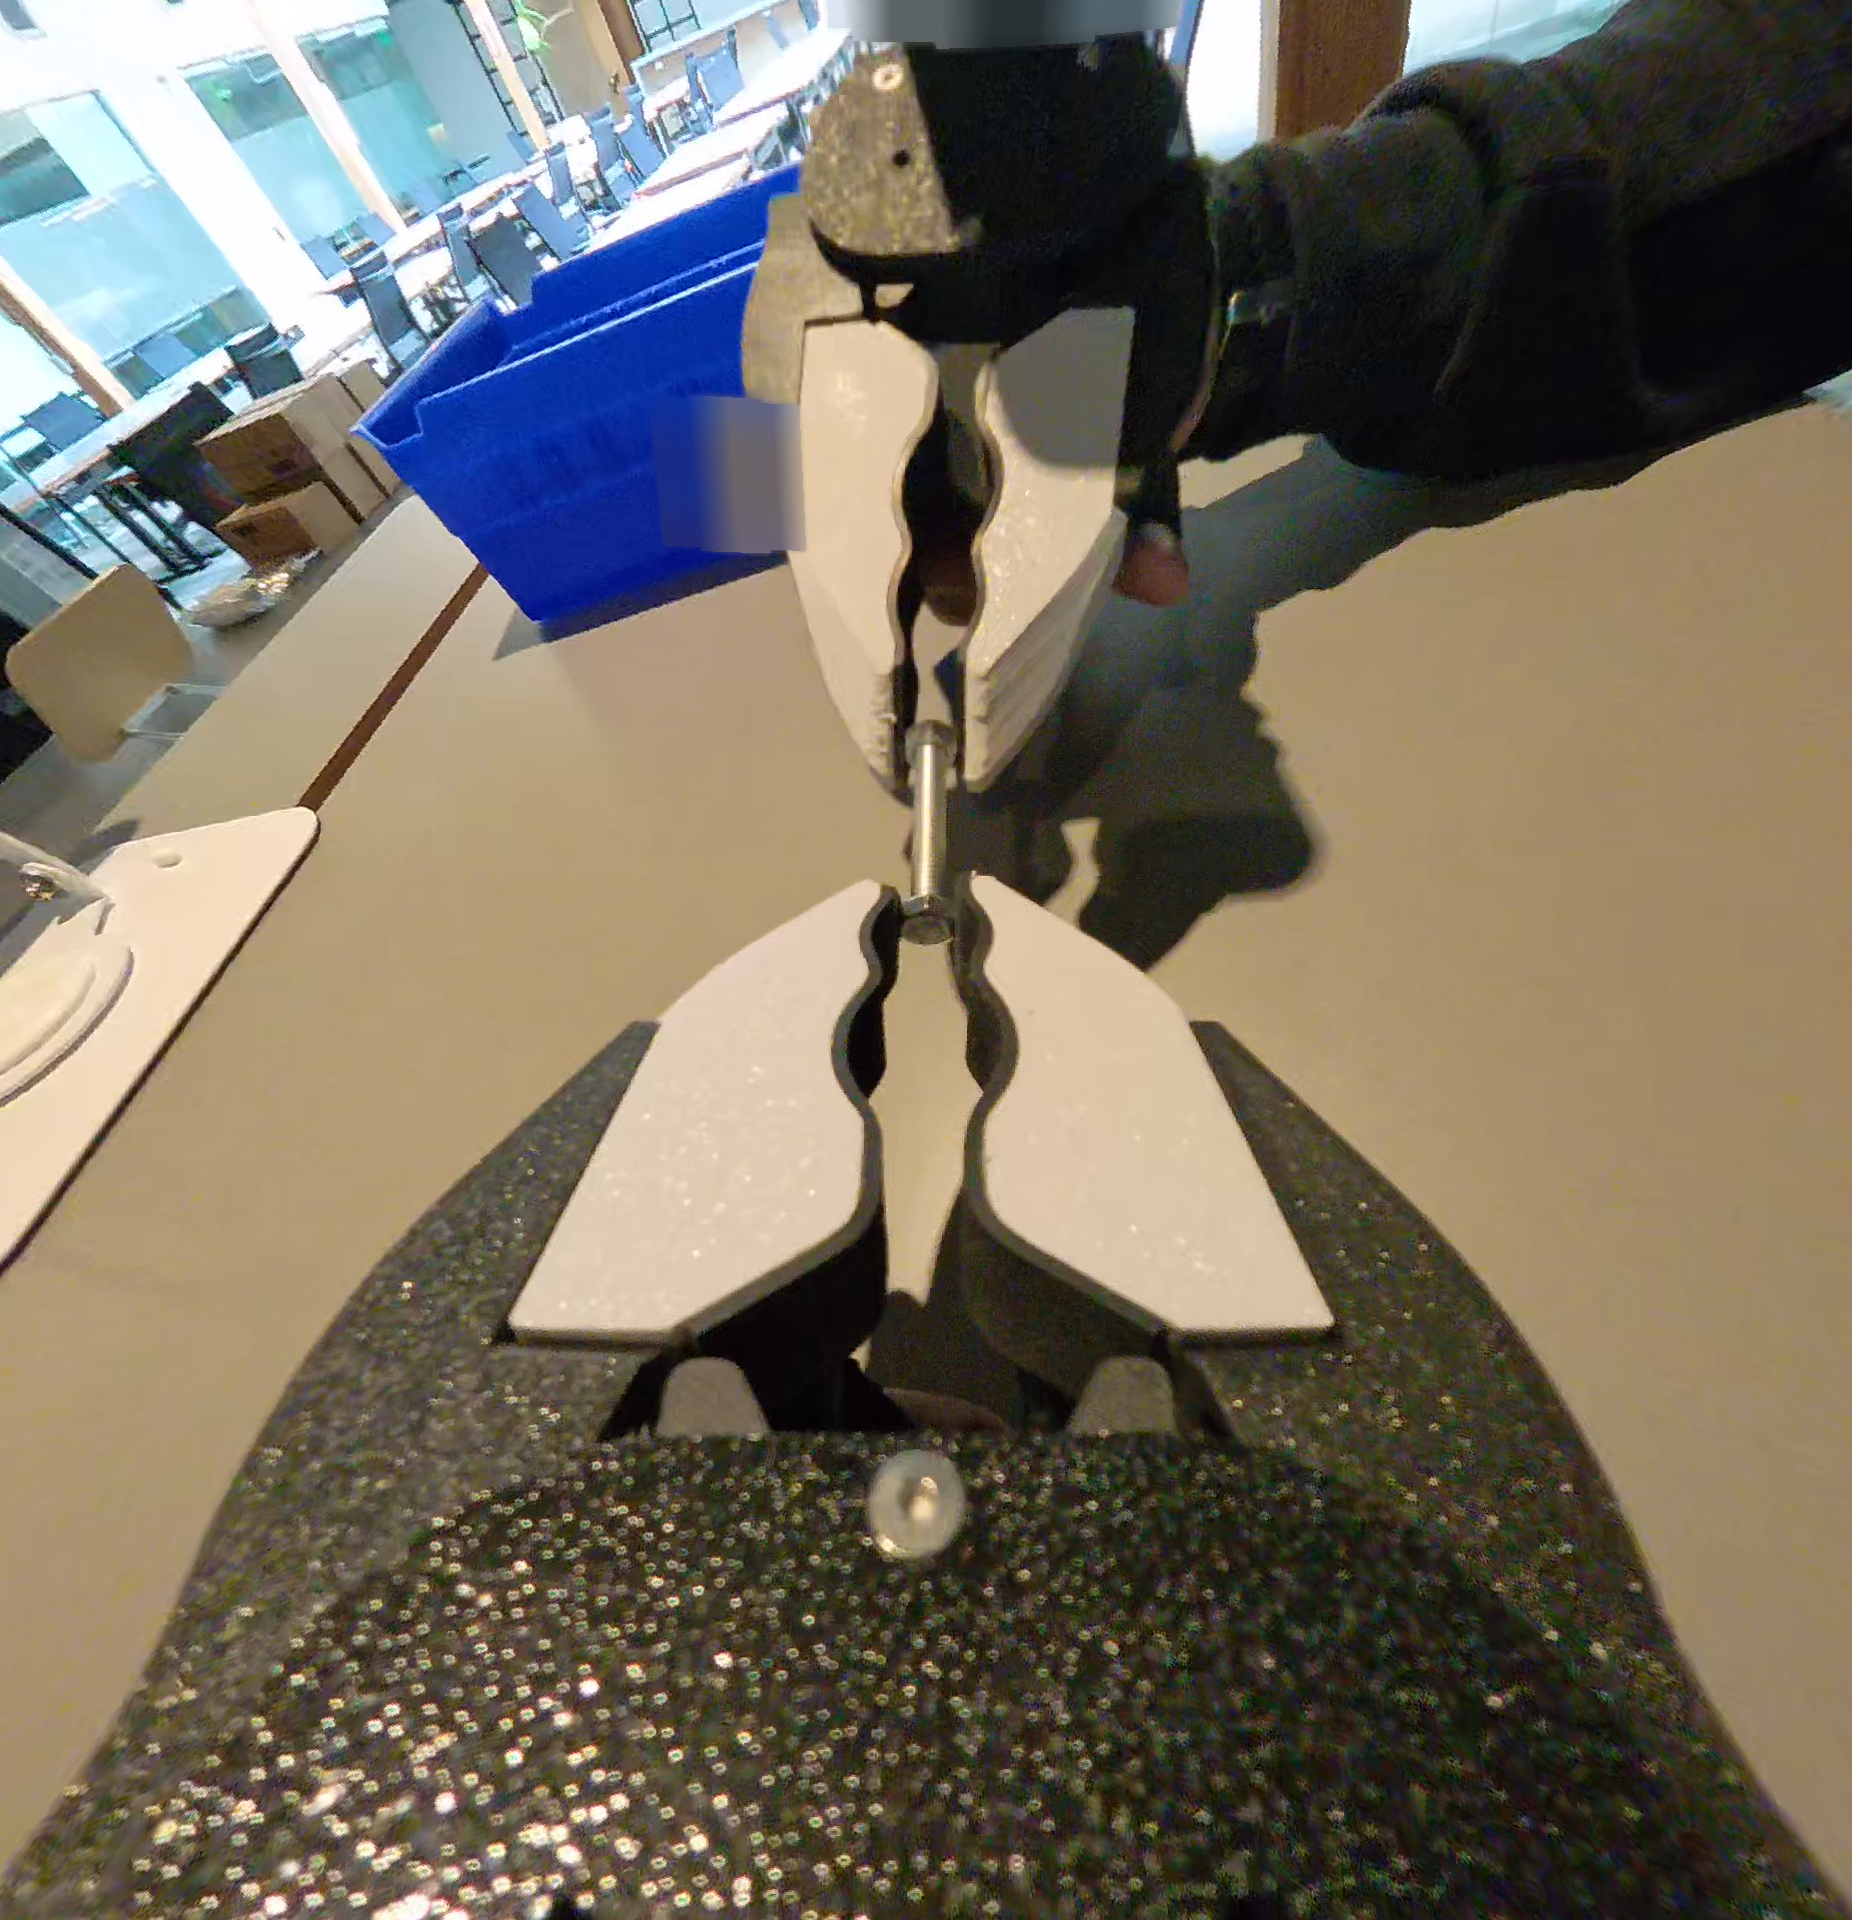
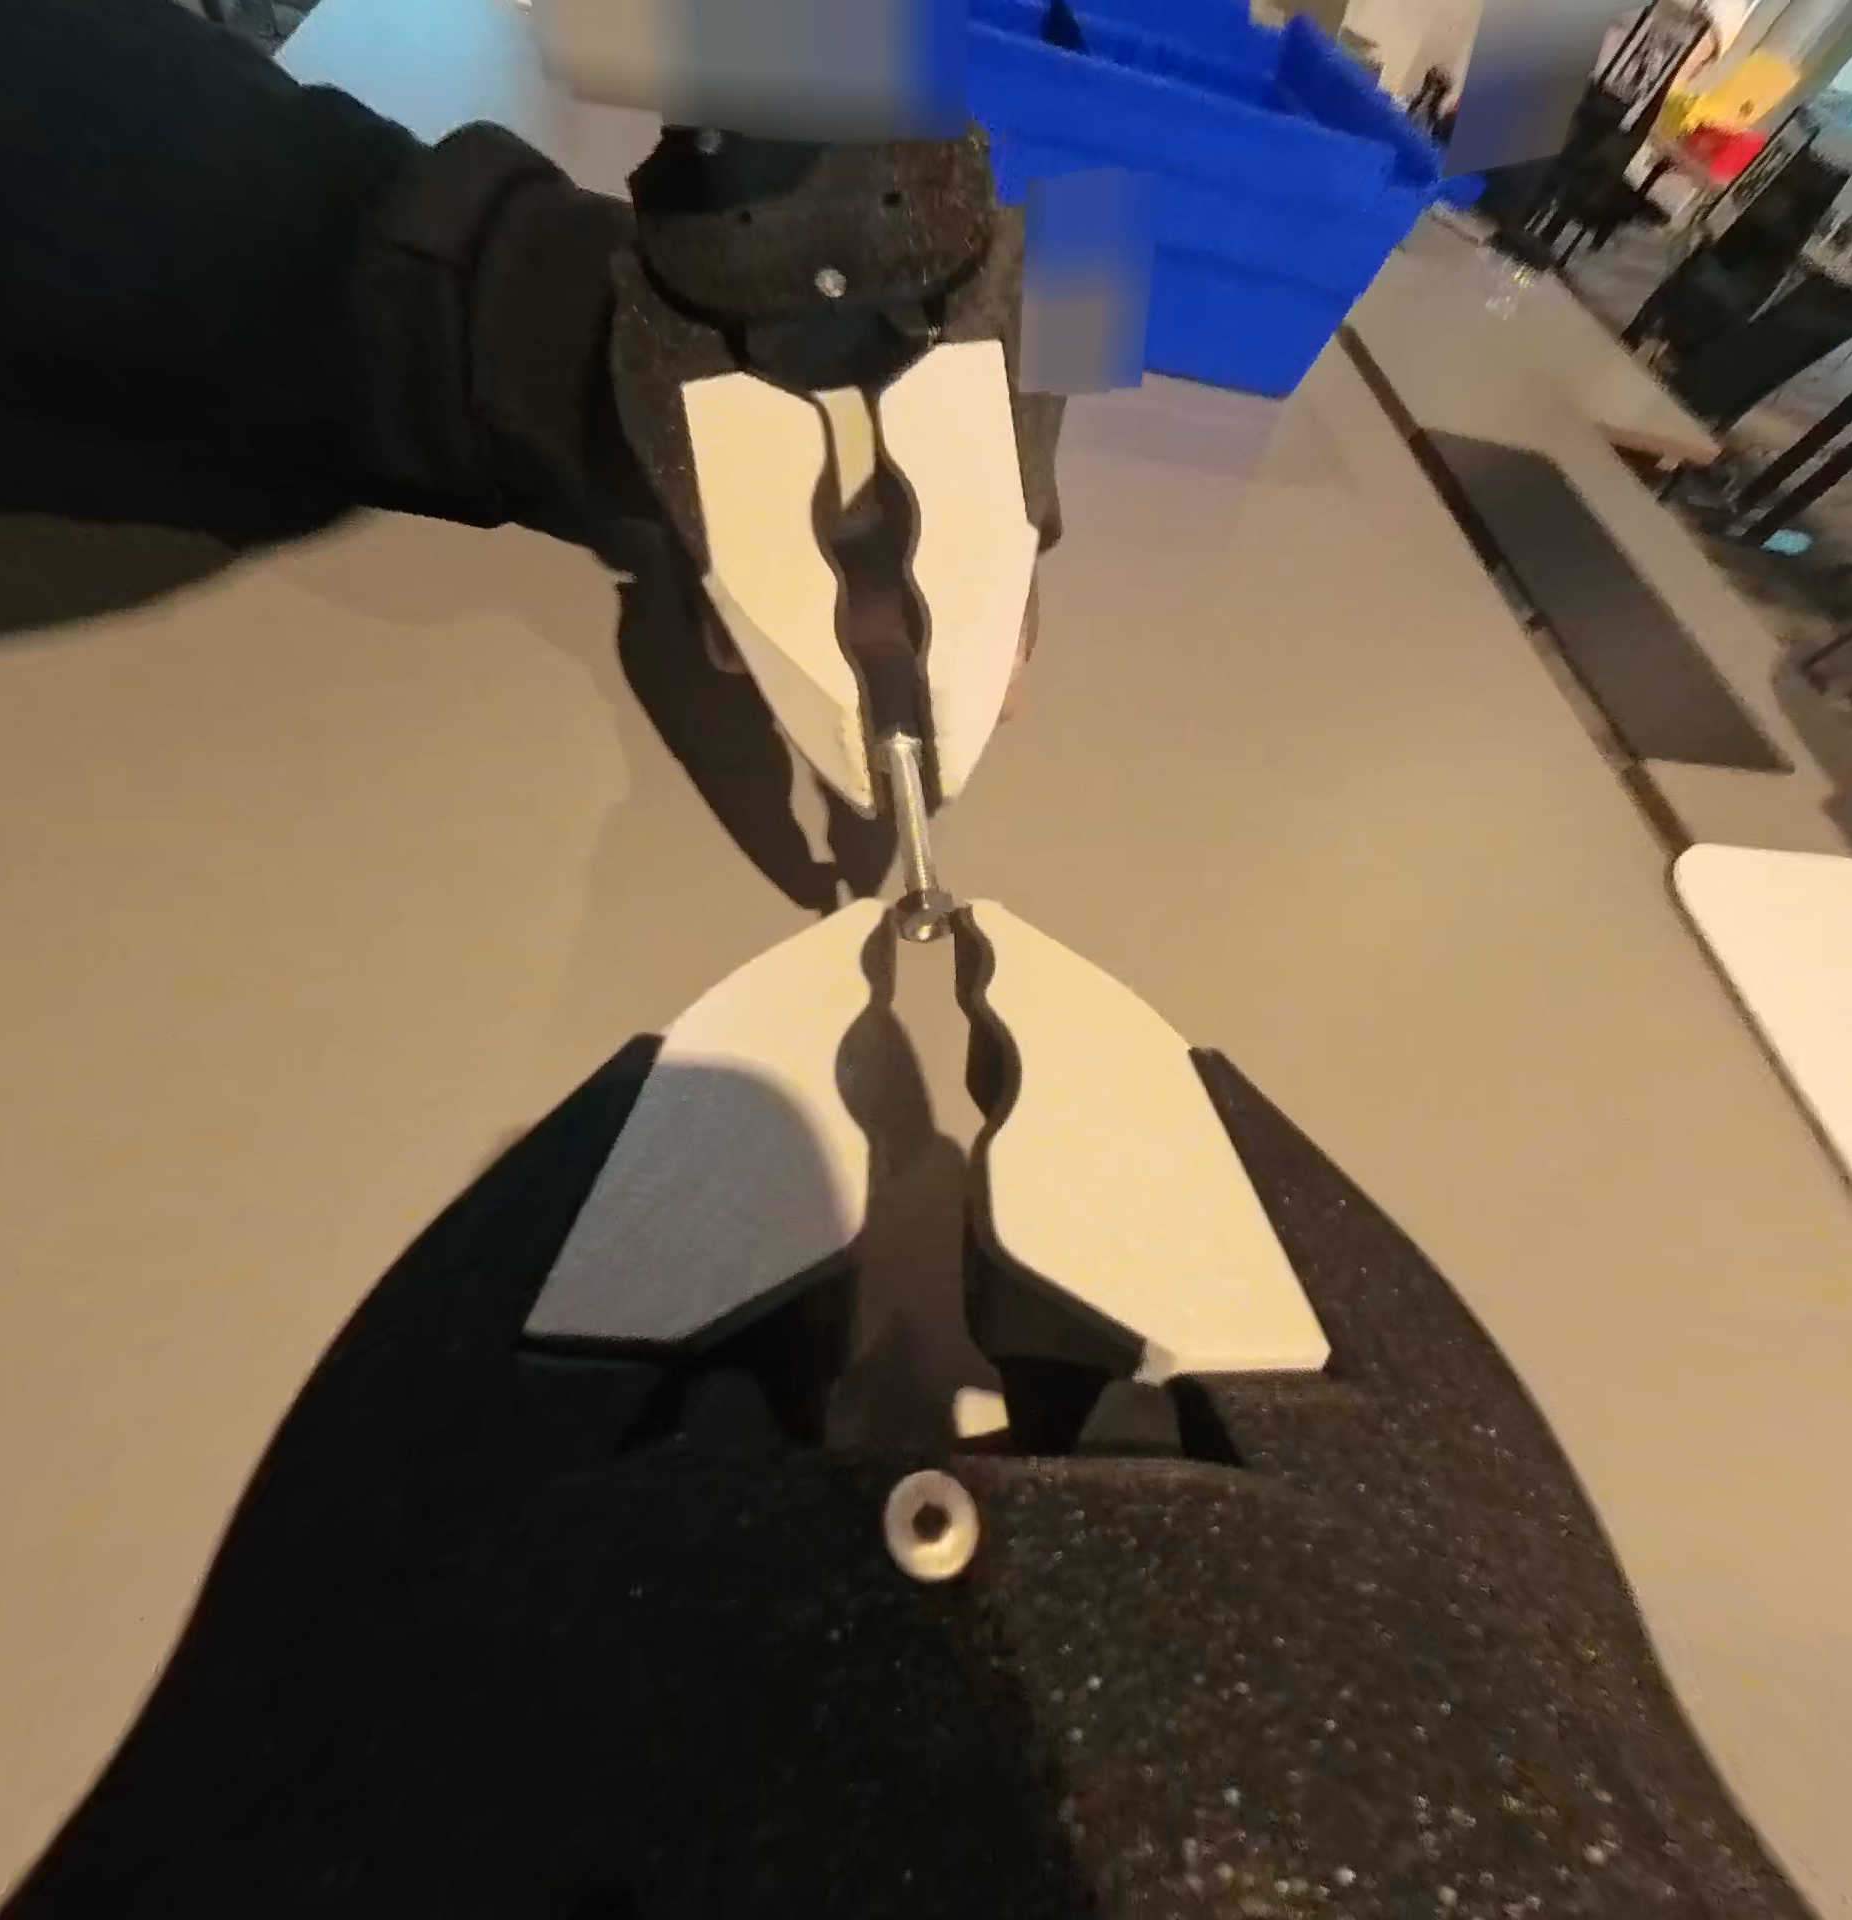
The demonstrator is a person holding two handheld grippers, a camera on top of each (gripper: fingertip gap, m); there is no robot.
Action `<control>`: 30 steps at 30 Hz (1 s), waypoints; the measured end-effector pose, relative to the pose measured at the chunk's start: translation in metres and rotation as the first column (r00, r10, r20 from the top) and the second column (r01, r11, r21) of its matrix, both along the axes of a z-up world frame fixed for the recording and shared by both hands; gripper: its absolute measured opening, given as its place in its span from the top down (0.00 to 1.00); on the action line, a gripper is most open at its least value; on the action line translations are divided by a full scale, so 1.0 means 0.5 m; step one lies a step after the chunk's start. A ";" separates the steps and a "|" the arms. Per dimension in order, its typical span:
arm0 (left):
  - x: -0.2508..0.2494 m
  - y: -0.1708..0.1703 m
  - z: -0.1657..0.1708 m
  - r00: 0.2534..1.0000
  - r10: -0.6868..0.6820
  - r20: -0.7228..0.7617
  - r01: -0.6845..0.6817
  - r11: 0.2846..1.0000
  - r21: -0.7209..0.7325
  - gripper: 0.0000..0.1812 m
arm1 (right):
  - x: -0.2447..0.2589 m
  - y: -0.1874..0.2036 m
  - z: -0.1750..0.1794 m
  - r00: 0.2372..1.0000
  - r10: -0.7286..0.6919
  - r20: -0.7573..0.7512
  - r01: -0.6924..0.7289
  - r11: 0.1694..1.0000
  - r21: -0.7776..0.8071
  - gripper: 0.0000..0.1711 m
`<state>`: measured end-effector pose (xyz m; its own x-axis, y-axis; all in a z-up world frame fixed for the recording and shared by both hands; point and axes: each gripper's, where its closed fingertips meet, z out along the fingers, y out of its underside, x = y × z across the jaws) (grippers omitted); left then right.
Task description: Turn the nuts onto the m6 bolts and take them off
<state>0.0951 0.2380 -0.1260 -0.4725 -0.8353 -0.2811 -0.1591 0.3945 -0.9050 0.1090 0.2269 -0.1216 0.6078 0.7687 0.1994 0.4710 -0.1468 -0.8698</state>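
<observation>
A silver M6 bolt (image 1: 927,831) hangs in the air between my two grippers, which face each other tip to tip above the grey table (image 1: 486,987). My left gripper (image 1: 927,906) is shut on the bolt's head end. My right gripper (image 2: 927,923) is shut on a hex nut (image 2: 927,920) sitting on the bolt's (image 2: 914,831) threaded end. The right gripper (image 1: 927,769) shows farther off in the left wrist view, held by a black-gloved hand (image 1: 1421,260). The left gripper (image 2: 901,779) shows farther off in the right wrist view.
Blue plastic bins (image 1: 589,416) stand at the table's far side, also in the right wrist view (image 2: 1213,208). A white board (image 1: 122,987) lies by the left gripper's side and shows in the right wrist view (image 2: 1795,987). A dark mat (image 2: 1587,603) lies beyond it. Only a small space, under 4 cm, lies between the two pairs of fingers.
</observation>
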 end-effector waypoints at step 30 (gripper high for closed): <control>0.015 0.025 -0.025 0.995 0.088 0.052 -0.099 0.953 0.288 0.95 | -0.001 0.014 -0.026 0.890 -0.233 -0.392 0.000 0.860 -0.511 0.94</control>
